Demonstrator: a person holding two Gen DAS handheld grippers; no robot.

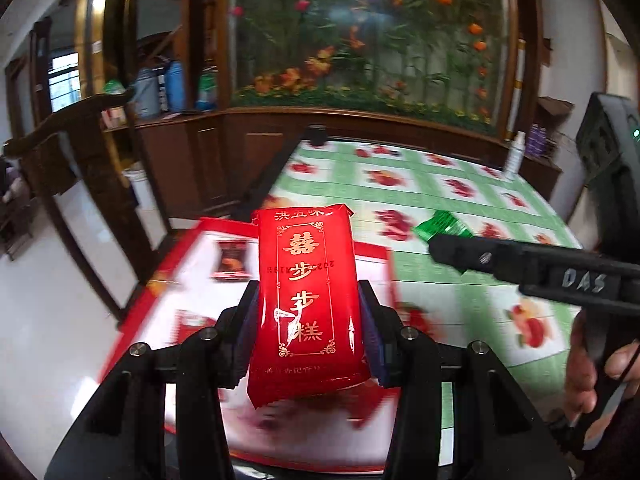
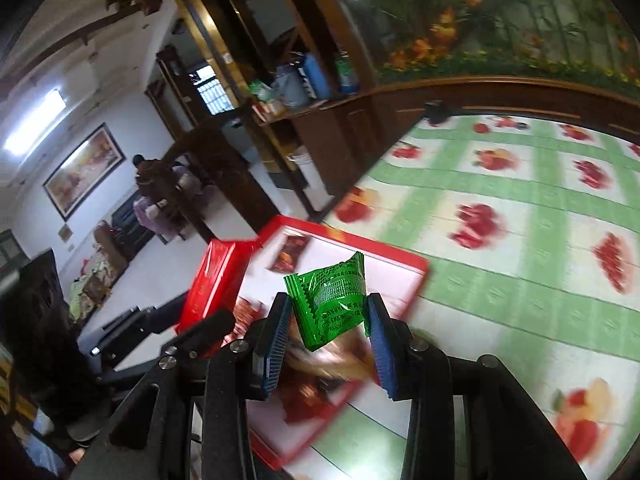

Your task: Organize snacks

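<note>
Snacks fill both grippers above a red-rimmed tray [image 1: 372, 254] that sits at the table edge on a green-and-white checked cloth [image 1: 432, 196] printed with red fruit. Left gripper [image 1: 310, 322] is clamped on a red packet [image 1: 306, 300] with gold characters, its blue pads pressing the packet's two long sides; the packet stands upright between them, its top end well above the fingertips. Right gripper [image 2: 329, 316] is clamped on a smaller green packet [image 2: 332, 300], pinched from both sides with its crimped top sticking up past the pads. In the left wrist view the right gripper's dark finger reaches in from the right over the cloth, the green packet showing at its tip, and a hand [image 1: 600, 368] grips the handle at the lower right. In the right wrist view the red packet appears at the left, just off the tray's near corner. Tray's white floor holds a few other small wrapped snacks, one dark red packet [image 2: 289, 254] near its far rim, others blurred below the grippers. Behind the table stand a wooden cabinet [image 1: 192, 148] and a flower mural [image 1: 360, 36]. At the table's far edge stands a small white bottle [image 1: 514, 156].
</note>
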